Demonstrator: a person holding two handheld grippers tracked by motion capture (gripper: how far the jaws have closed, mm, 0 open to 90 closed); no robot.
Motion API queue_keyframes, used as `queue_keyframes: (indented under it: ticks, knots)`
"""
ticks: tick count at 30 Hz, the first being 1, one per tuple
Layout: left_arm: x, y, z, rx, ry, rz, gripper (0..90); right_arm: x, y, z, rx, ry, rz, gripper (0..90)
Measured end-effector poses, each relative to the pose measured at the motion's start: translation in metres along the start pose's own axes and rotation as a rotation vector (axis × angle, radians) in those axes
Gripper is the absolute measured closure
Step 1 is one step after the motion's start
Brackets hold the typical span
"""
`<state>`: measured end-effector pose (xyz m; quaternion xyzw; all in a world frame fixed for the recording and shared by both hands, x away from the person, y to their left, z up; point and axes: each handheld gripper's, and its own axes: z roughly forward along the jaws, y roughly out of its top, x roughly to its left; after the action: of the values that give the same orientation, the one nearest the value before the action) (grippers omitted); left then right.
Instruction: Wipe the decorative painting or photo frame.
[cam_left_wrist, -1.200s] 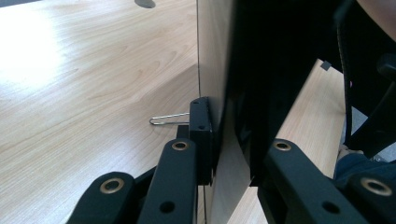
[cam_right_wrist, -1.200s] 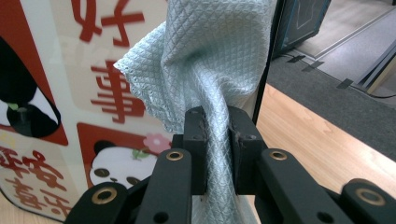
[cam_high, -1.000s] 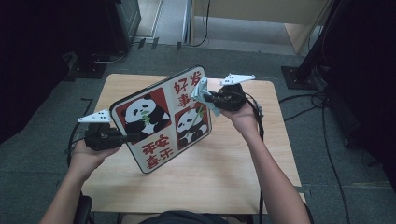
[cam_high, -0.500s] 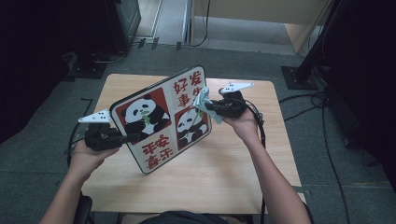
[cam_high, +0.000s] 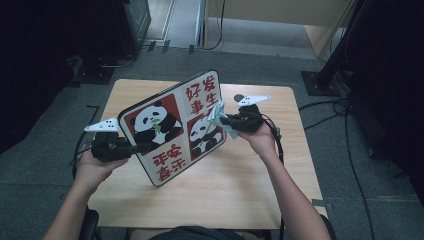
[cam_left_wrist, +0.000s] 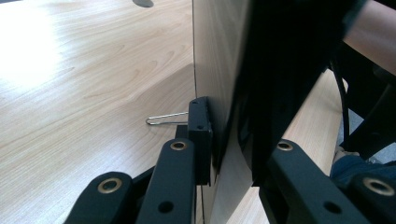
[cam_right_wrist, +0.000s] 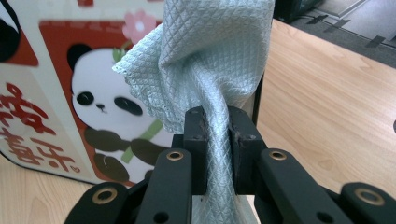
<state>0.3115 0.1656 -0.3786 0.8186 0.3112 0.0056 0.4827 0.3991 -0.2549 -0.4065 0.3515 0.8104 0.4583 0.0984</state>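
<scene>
A square board (cam_high: 172, 127) printed with pandas and red characters is held tilted above the wooden table (cam_high: 240, 185). My left gripper (cam_high: 131, 148) is shut on the board's left edge; in the left gripper view the board (cam_left_wrist: 212, 60) stands edge-on between the jaws of the left gripper (cam_left_wrist: 229, 140). My right gripper (cam_high: 226, 120) is shut on a pale blue cloth (cam_high: 218, 114), which it presses against the board's right side. In the right gripper view the cloth (cam_right_wrist: 210, 51) bunches up out of the right gripper (cam_right_wrist: 218, 140), in front of a panda picture on the board (cam_right_wrist: 56, 93).
A thin wire loop (cam_left_wrist: 161, 120) lies on the tabletop behind the board. A small dark object (cam_high: 239, 98) sits near the table's far edge. Cables (cam_high: 345, 145) run over the floor at the right, and dark stands (cam_high: 325, 75) flank the table.
My right gripper has slid the cloth down the board's right side, toward the person. The left gripper and the board have stayed nearly still.
</scene>
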Motion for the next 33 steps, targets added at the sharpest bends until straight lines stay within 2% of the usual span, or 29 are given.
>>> queue_keyframes:
  ticks: [6,10,12,15,19,22,28,33]
  knots:
    - [0.000,0.000,0.000,0.000,-0.001,0.001,79.4,-0.002,-0.014,0.006,0.021,-0.009,-0.009,80.2]
    - [0.001,0.000,0.000,0.001,-0.008,0.006,79.2,-0.005,-0.024,0.012,0.043,0.001,0.014,80.3]
    - [0.001,0.000,0.000,0.000,-0.009,0.007,79.1,-0.004,-0.029,0.014,0.047,-0.008,0.008,80.3]
    - [0.000,-0.001,0.001,-0.004,-0.010,0.012,78.7,-0.005,-0.038,0.019,0.087,-0.010,0.017,80.3]
    - [0.000,-0.001,0.001,-0.005,-0.015,0.015,78.2,-0.005,-0.045,0.024,0.096,-0.010,0.037,80.3]
    - [0.003,-0.001,0.001,-0.004,-0.029,-0.006,78.1,-0.005,-0.049,0.026,0.109,-0.008,0.045,80.2]
    - [0.002,0.000,0.001,-0.001,-0.014,-0.005,78.8,-0.003,-0.058,0.028,0.139,-0.017,0.046,80.4]
    - [0.001,0.000,0.001,-0.002,-0.007,0.005,78.8,-0.005,-0.066,0.032,0.163,-0.004,0.057,80.4]
